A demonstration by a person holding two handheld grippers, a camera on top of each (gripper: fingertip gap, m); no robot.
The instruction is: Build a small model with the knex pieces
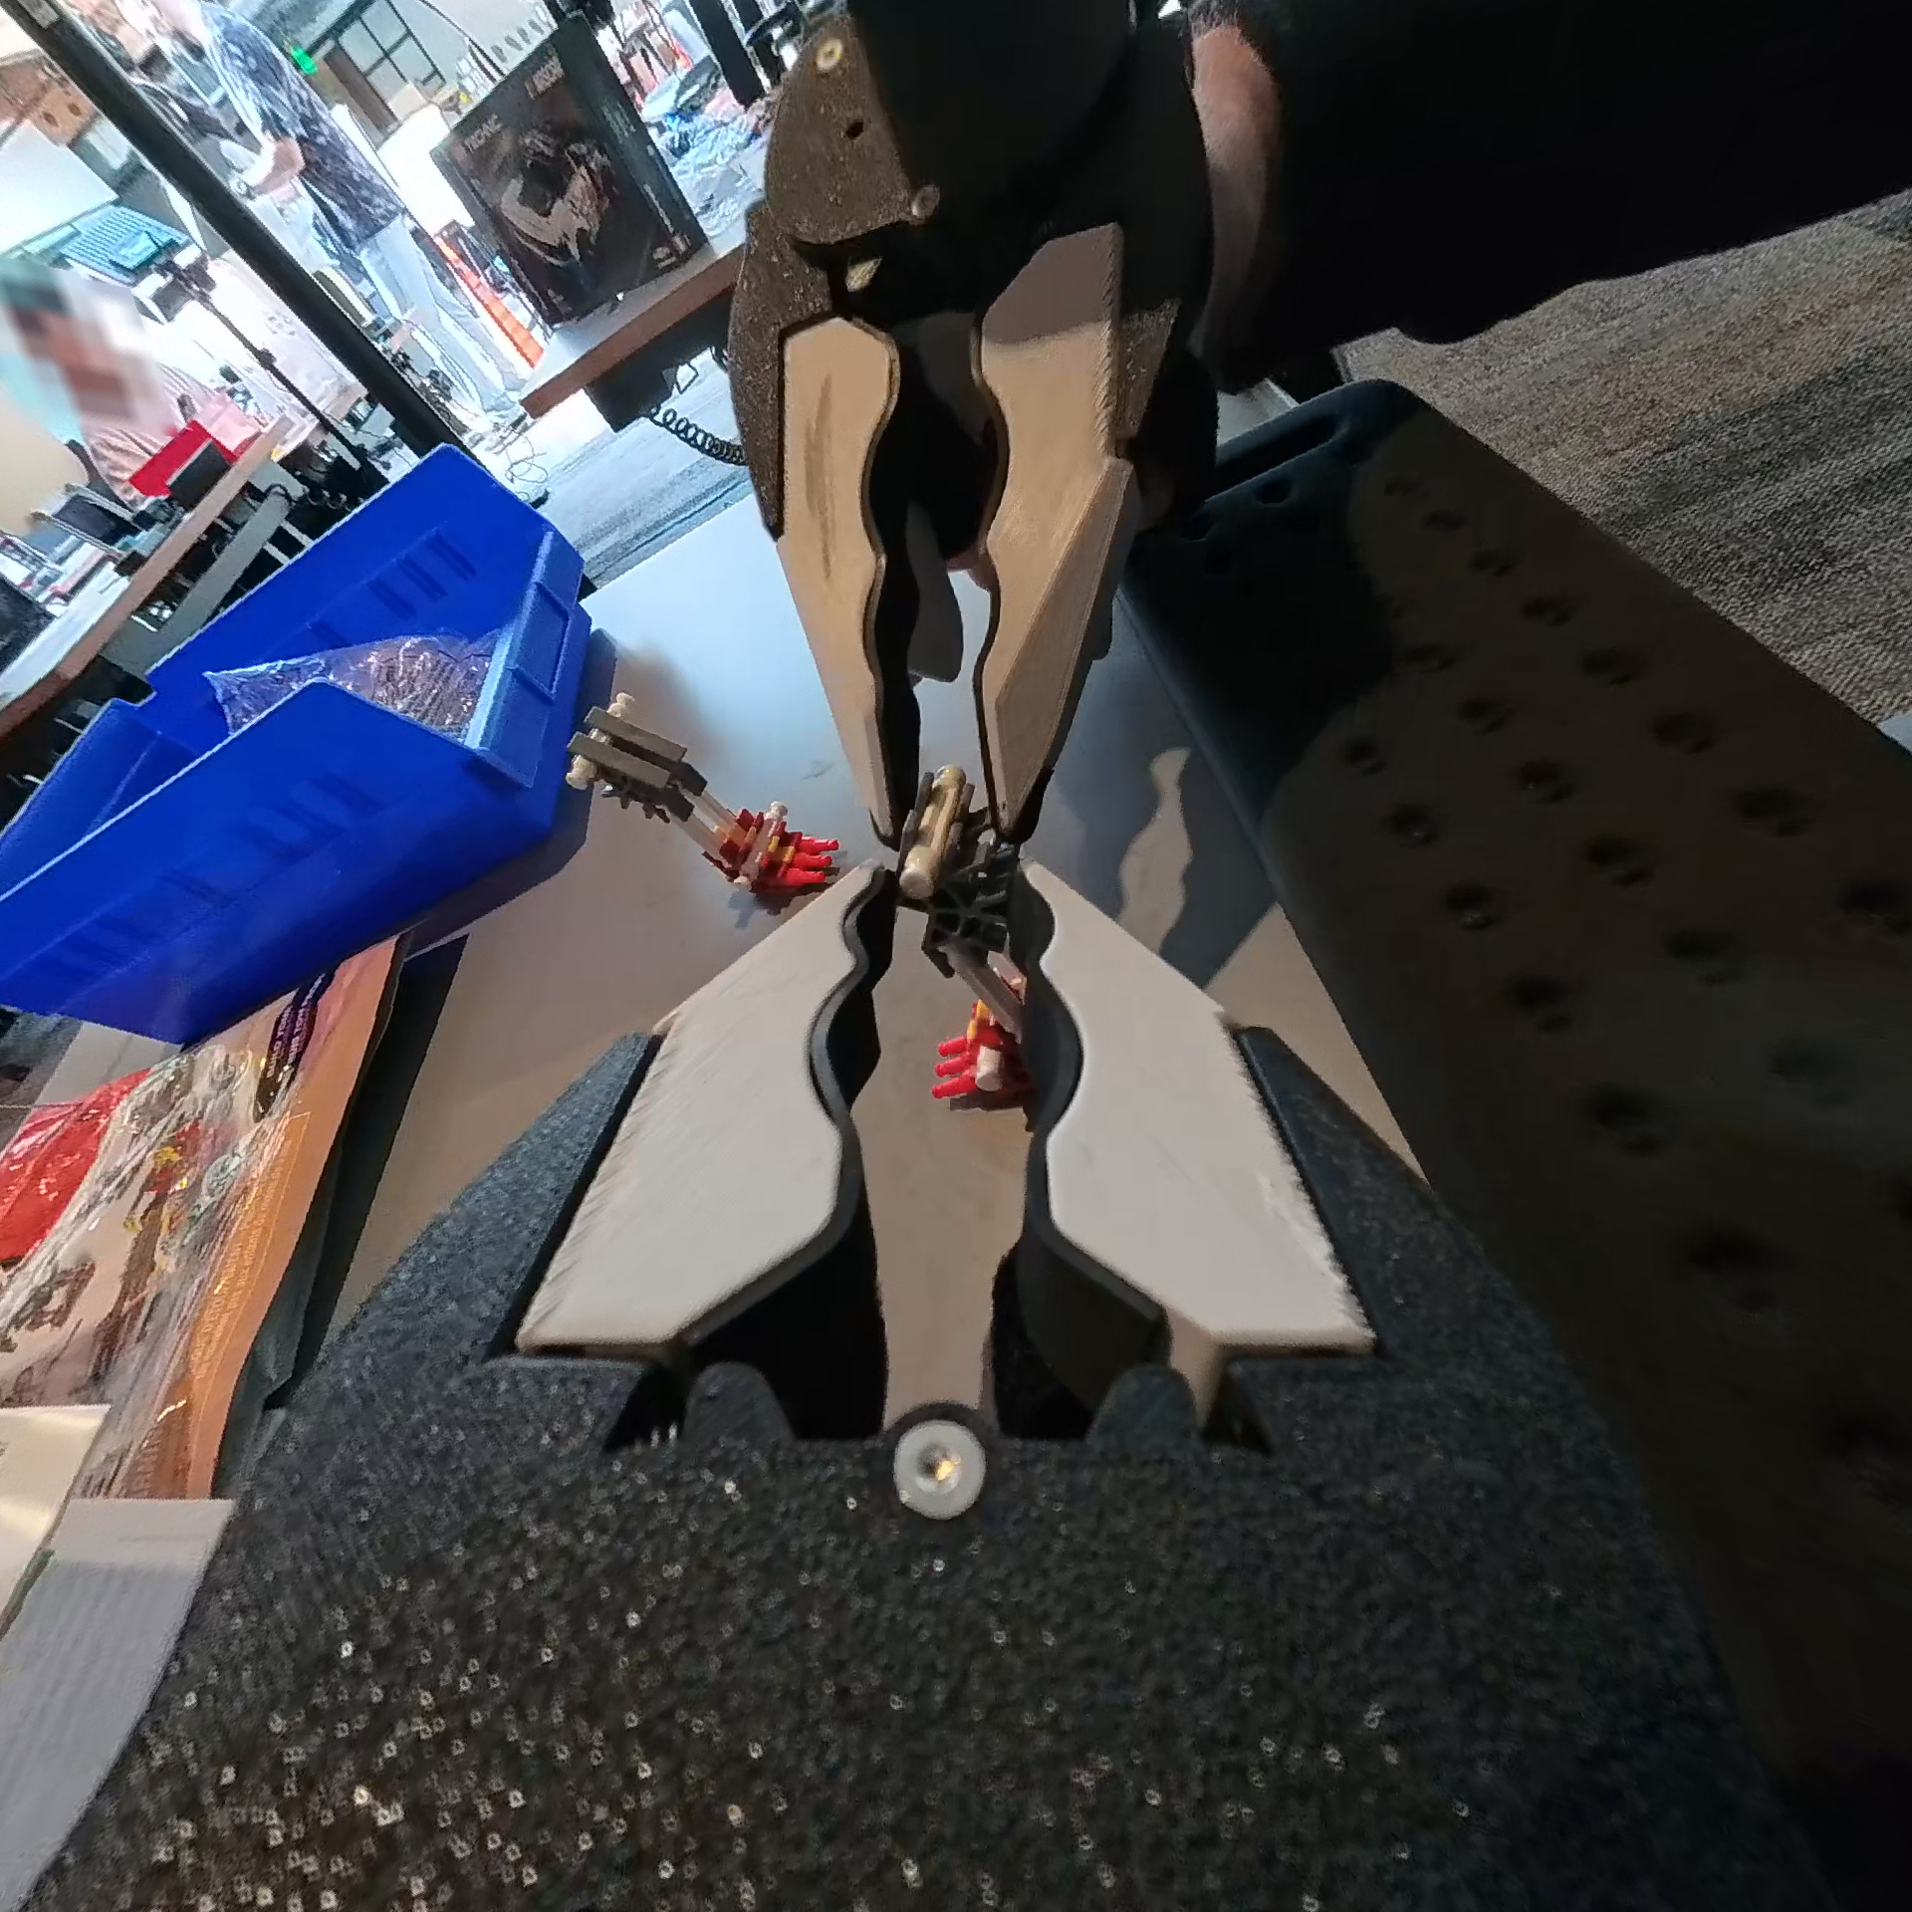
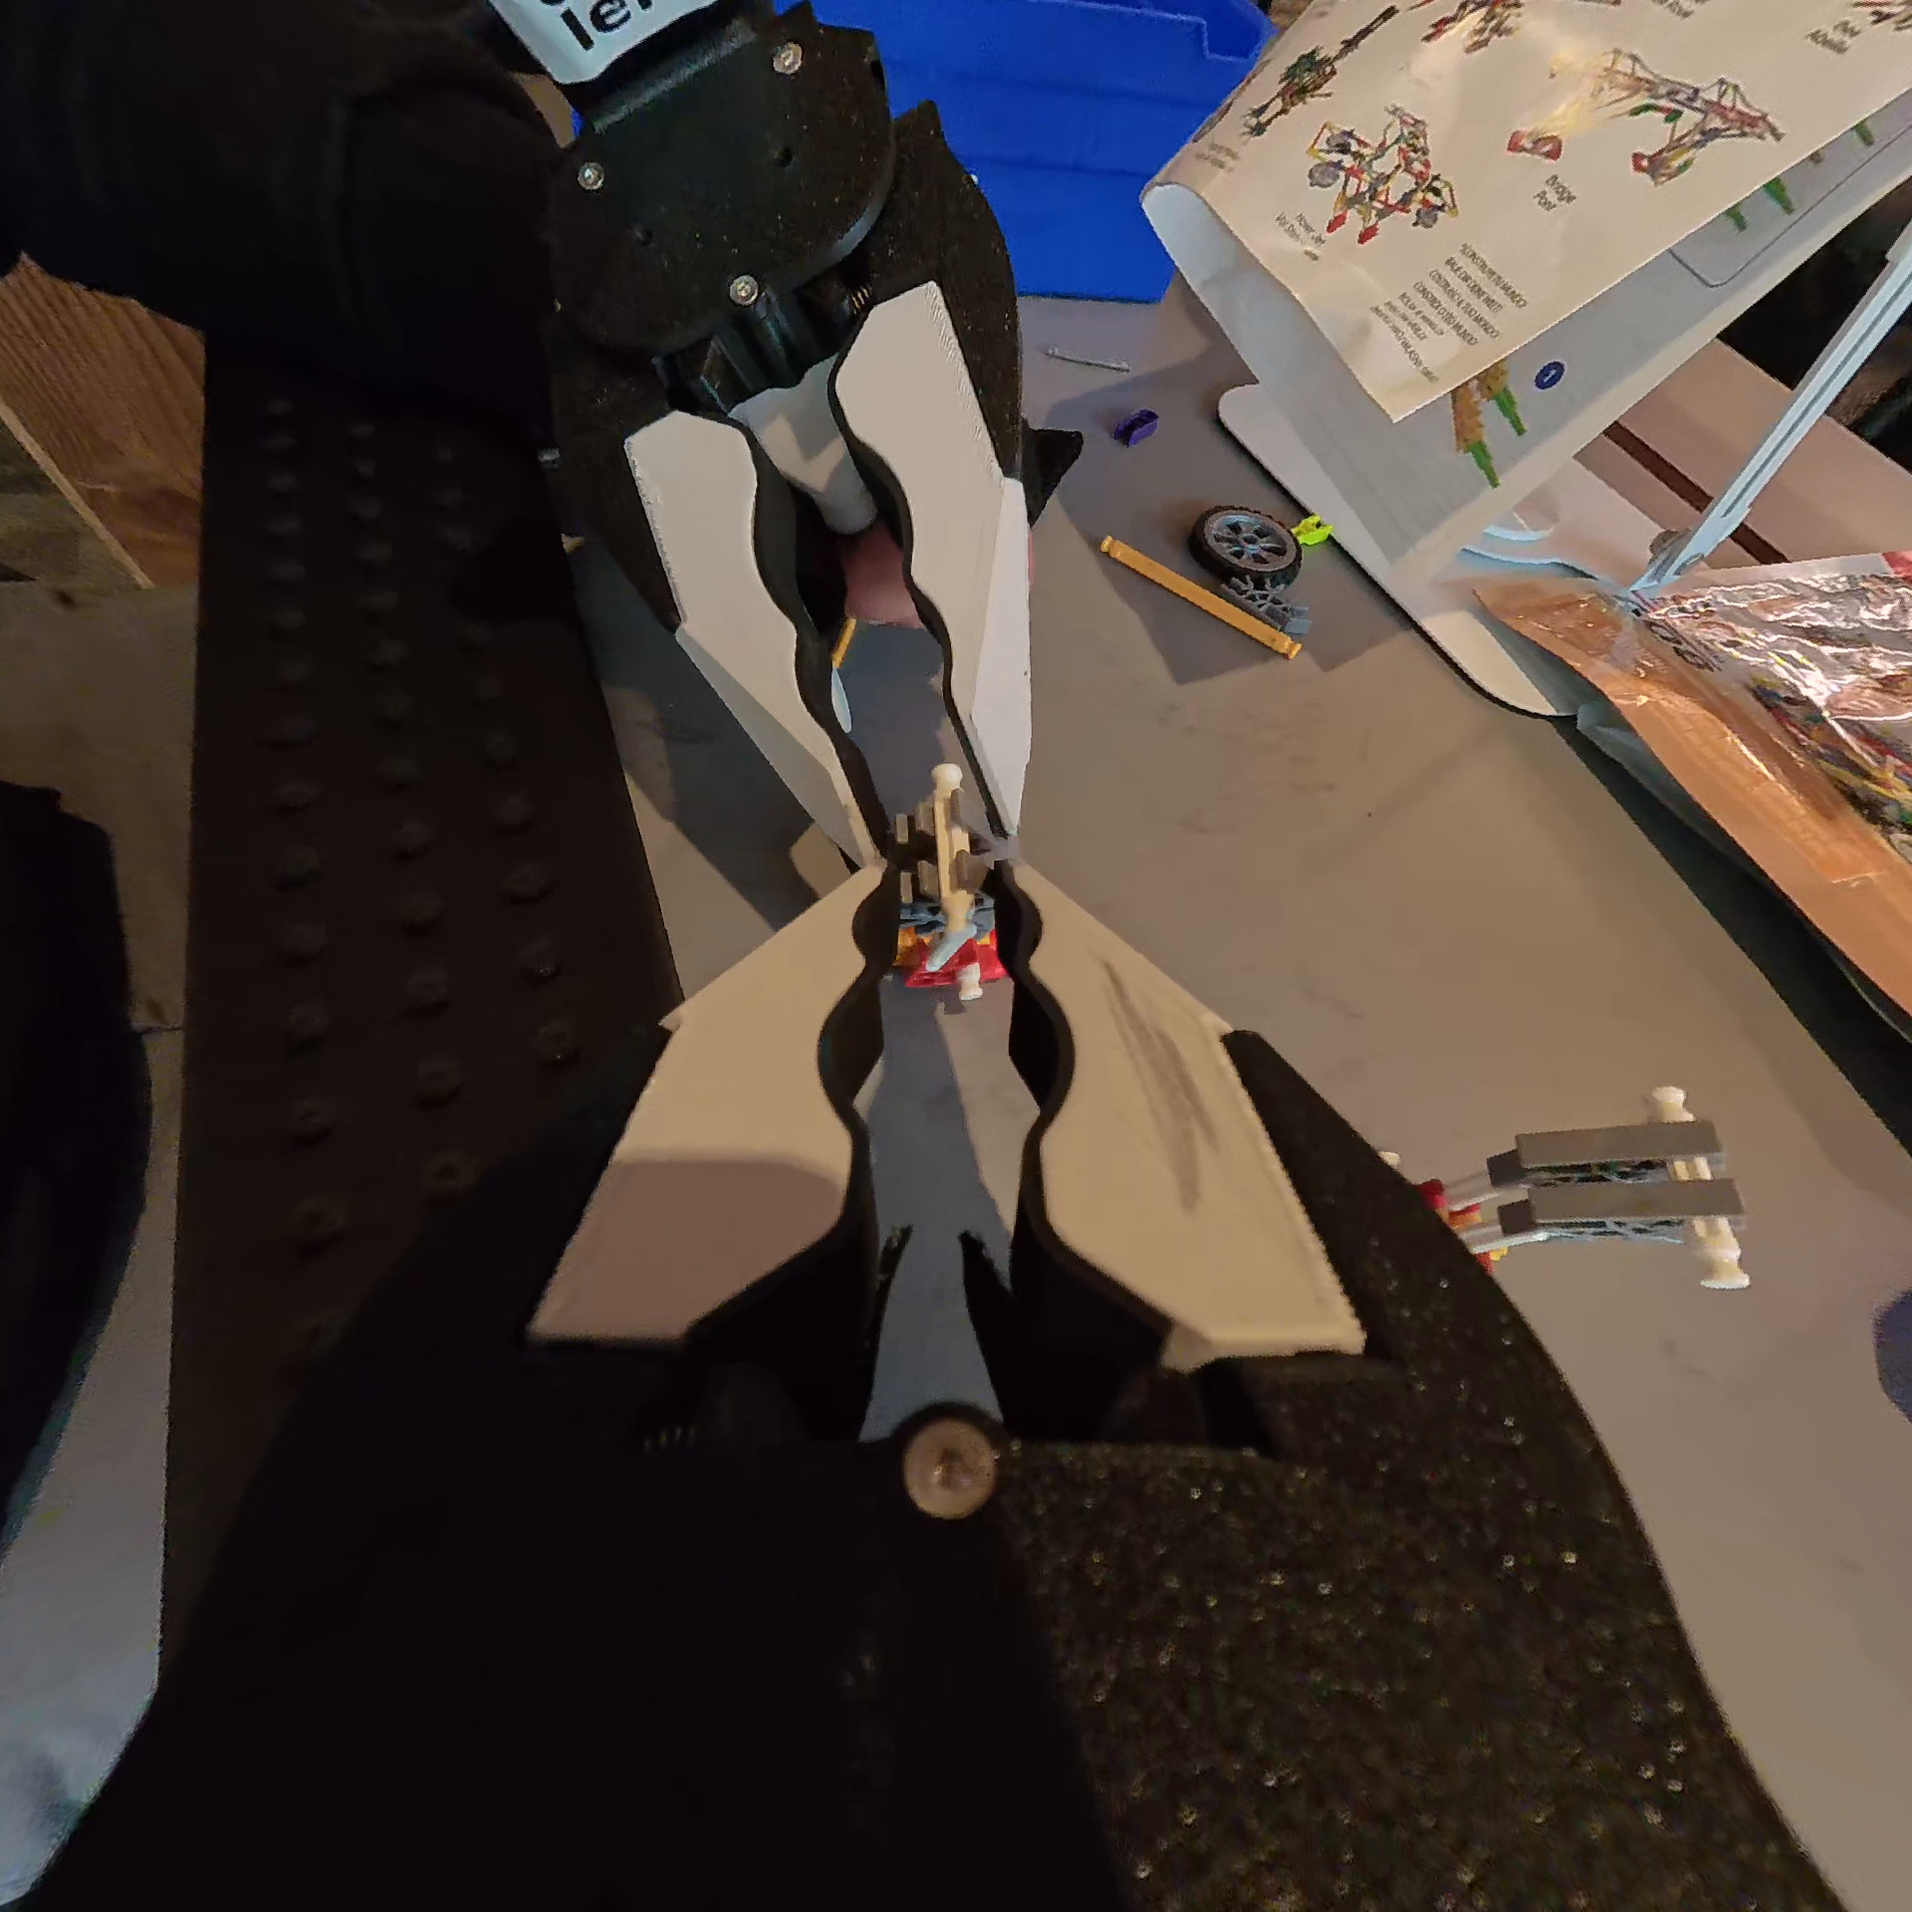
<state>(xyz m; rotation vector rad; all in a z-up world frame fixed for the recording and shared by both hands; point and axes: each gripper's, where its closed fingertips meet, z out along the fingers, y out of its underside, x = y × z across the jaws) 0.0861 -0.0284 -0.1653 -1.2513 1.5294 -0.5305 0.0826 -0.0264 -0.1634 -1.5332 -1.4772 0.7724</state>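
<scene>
A small construction-toy assembly [image 1: 957,900] of a black connector, a white rod, a grey rod and red pieces is held just above the grey table [image 1: 641,962]. My left gripper [image 1: 952,877] is shut on its black connector. My right gripper [image 1: 944,828] comes in from the opposite side, tip to tip with the left, and is shut on the white-rod end. In the right wrist view the assembly [image 2: 947,900] sits between my right gripper [image 2: 942,879] and the left gripper [image 2: 939,836]. A second, similar assembly [image 1: 704,807] lies on the table beside them and also shows in the right wrist view [image 2: 1614,1190].
A blue bin [image 1: 290,745] holding a bag of parts stands left of the grippers. A black dimpled panel [image 1: 1552,931] runs along the other side. A small wheel [image 2: 1247,543], a yellow rod [image 2: 1200,595], a purple piece [image 2: 1136,424], an instruction sheet on a stand [image 2: 1500,207] and a parts bag [image 2: 1780,704] lie farther off. Less than 4 cm separates the two grippers' tips. The small wheel [image 2: 1247,543] is about 25 centimetres from both grippers' fingertips.
</scene>
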